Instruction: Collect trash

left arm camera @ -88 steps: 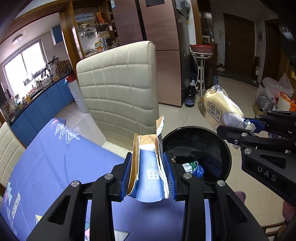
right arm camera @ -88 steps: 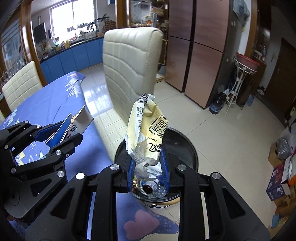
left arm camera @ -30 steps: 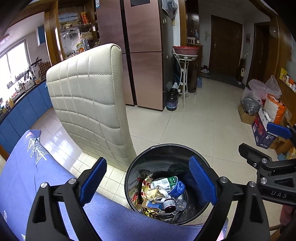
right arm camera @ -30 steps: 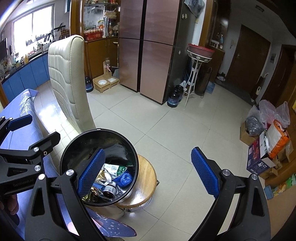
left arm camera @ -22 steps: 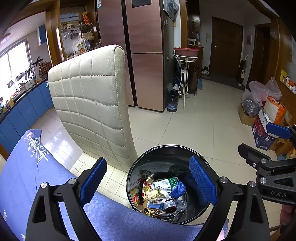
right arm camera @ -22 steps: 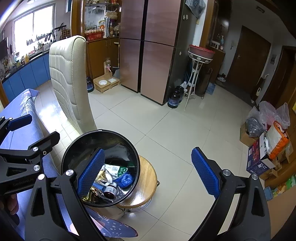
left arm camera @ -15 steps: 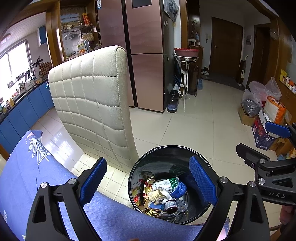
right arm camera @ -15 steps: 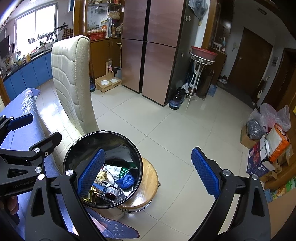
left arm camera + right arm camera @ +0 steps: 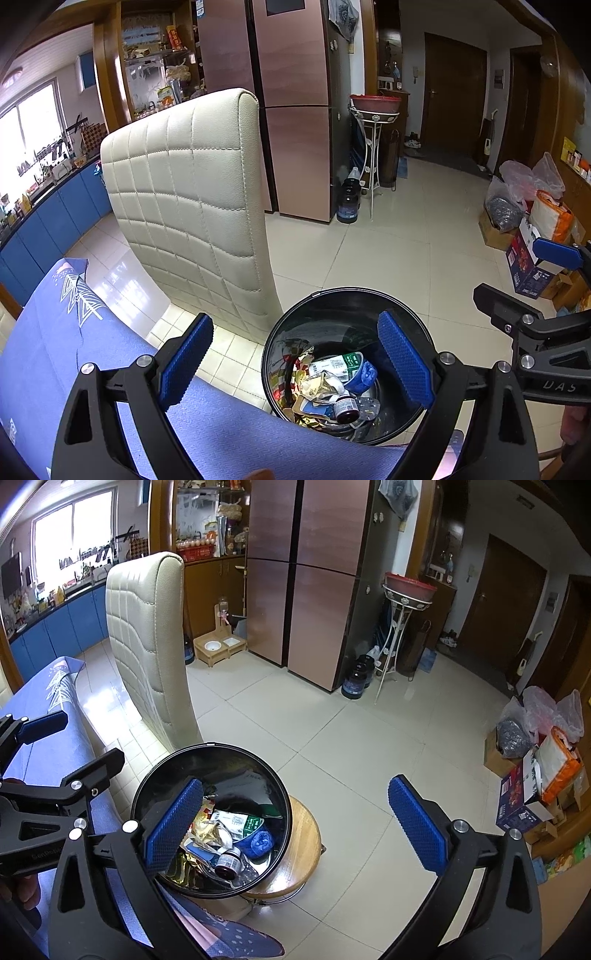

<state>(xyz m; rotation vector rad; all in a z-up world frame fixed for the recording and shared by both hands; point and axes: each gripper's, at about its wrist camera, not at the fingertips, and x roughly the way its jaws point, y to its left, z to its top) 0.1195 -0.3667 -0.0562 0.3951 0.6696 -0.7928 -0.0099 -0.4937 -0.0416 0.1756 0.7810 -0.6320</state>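
A round black trash bin (image 9: 325,302) stands just past the table edge; it also shows in the right wrist view (image 9: 177,760). Inside lie wrappers (image 9: 317,382), a small dark bottle (image 9: 345,408) and a blue crumpled piece (image 9: 258,840). My left gripper (image 9: 295,360) is open and empty above the bin's near rim. My right gripper (image 9: 295,821) is open and empty, above the bin's right side. The right gripper also shows in the left wrist view (image 9: 532,284), and the left gripper in the right wrist view (image 9: 70,738).
A cream padded chair back (image 9: 192,199) stands left of the bin. The bin rests on a round wooden stool (image 9: 303,845). The blue tablecloth (image 9: 55,350) covers the table at the lower left. Boxes and bags (image 9: 535,768) sit on the tiled floor at far right.
Both grippers let go of their trash, the torn carton and the yellow wrapper, and now stand wide open. In the last second both views shifted slightly; the bin moved a little right.
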